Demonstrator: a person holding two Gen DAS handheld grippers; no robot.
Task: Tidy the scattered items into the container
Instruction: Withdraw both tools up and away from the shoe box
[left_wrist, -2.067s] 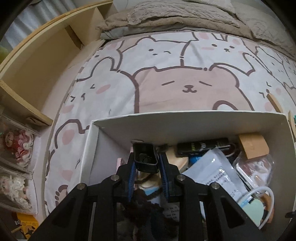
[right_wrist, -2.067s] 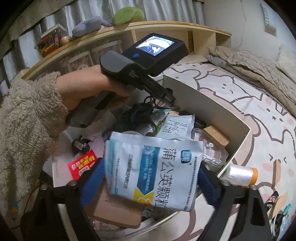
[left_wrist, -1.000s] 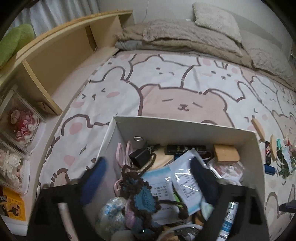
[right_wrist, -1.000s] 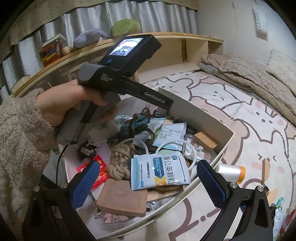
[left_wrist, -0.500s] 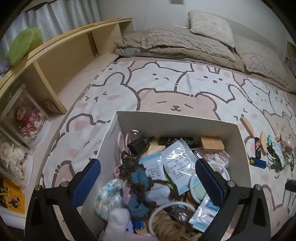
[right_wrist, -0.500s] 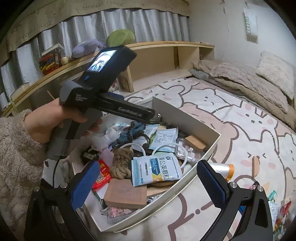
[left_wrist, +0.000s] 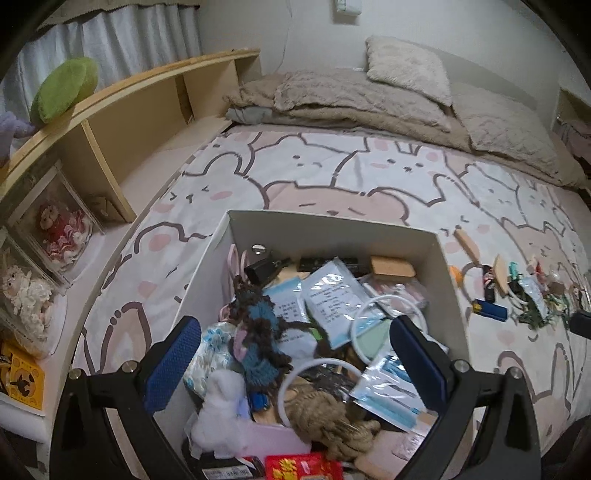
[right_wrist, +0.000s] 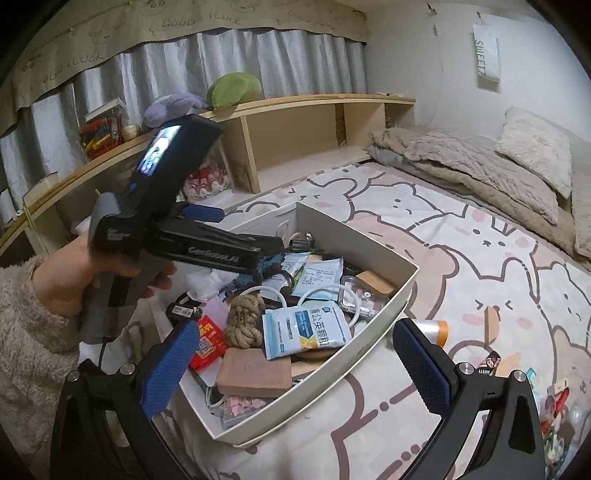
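A white cardboard box (left_wrist: 332, 230) stands on the bed, full of small items: a black clip (left_wrist: 260, 271), a crocheted toy (left_wrist: 258, 332), sachets and rope. My left gripper (left_wrist: 295, 360) hangs open and empty above the box. In the right wrist view the box (right_wrist: 373, 332) holds a blue-and-white sachet (right_wrist: 306, 332) beside a rope knot (right_wrist: 245, 317) and a tan block (right_wrist: 255, 373). My right gripper (right_wrist: 299, 363) is open and empty above the box's near corner. The left gripper's body (right_wrist: 207, 247) shows over the box. Scattered items (left_wrist: 517, 295) lie on the sheet to the right.
A tape roll with an orange end (right_wrist: 432, 330) lies just outside the box. A wooden shelf unit (left_wrist: 122, 122) with display cases (left_wrist: 55, 229) runs along the left. Folded blankets and pillows (left_wrist: 388, 96) lie at the far end of the bed.
My left gripper let go of the black clip into the box, and my right gripper dropped the blue-and-white sachet there. Both opened wide and rose back from the box.
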